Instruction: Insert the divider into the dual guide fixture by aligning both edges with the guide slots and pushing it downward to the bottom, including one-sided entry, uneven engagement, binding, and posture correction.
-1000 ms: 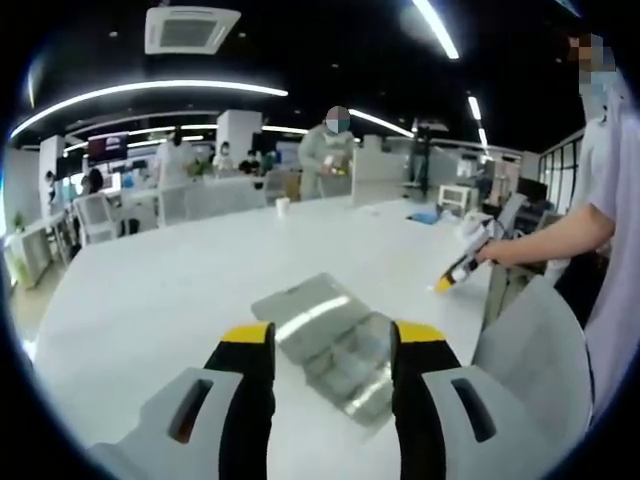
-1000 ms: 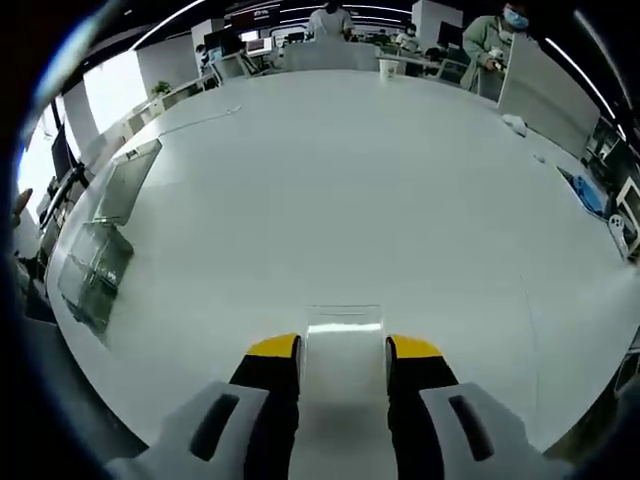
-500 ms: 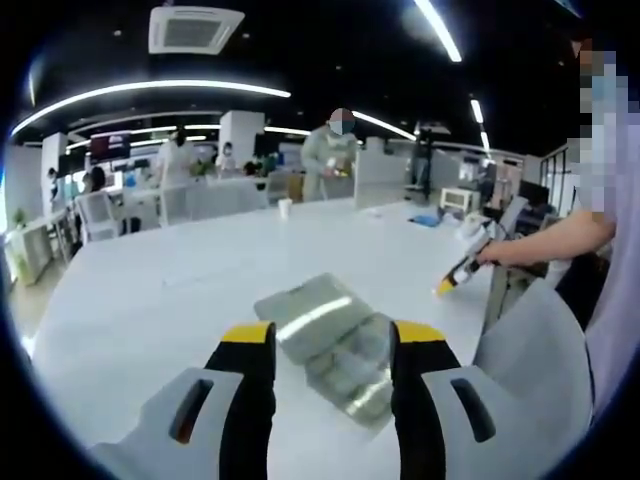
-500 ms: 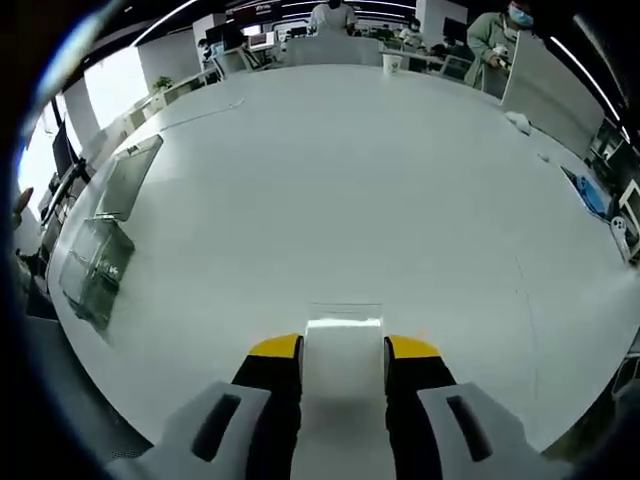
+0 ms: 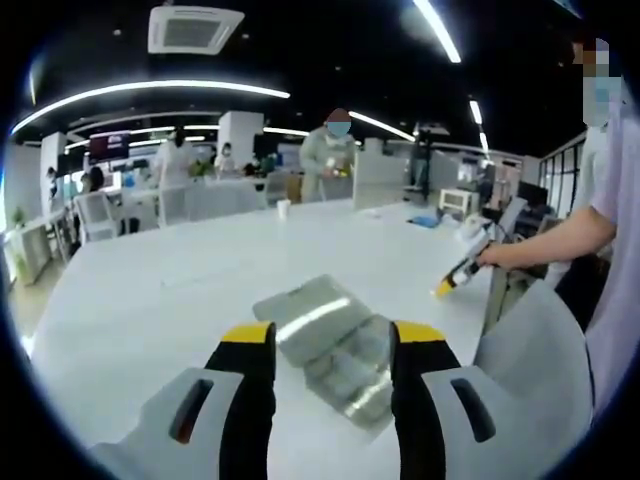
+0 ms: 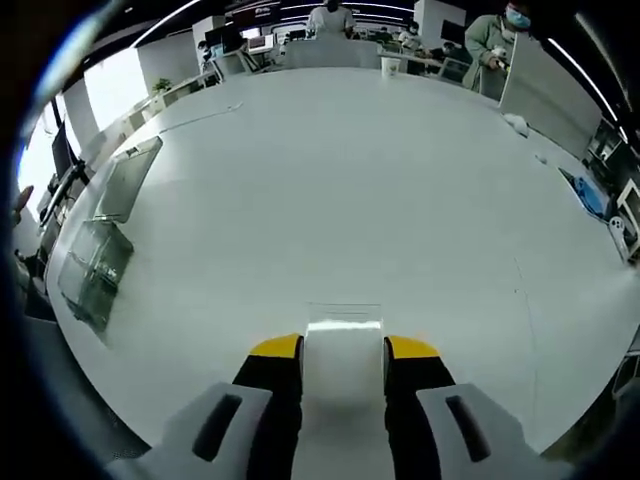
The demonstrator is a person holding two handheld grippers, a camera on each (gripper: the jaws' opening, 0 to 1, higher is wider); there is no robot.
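Observation:
In the left gripper view, a clear plastic guide fixture (image 5: pixel 345 365) with a flat clear lid part (image 5: pixel 305 305) lies on the white table (image 5: pixel 150 300), just beyond my left gripper (image 5: pixel 333 335). That gripper is open, with nothing between its yellow-tipped jaws. My right gripper (image 5: pixel 452 276) shows at the right, in a person's hand. In the right gripper view, my right gripper (image 6: pixel 343 347) is shut on a small clear divider plate (image 6: pixel 343 325), whose edges meet both jaws low over the table. The fixture (image 6: pixel 95 262) sits far to the left near the table edge.
A clear flat panel (image 6: pixel 127 178) lies beside the fixture. A paper cup (image 5: pixel 283 206) stands at the table's far side. A grey chair back (image 5: pixel 530 340) is close on the right. People stand beyond the table in the office.

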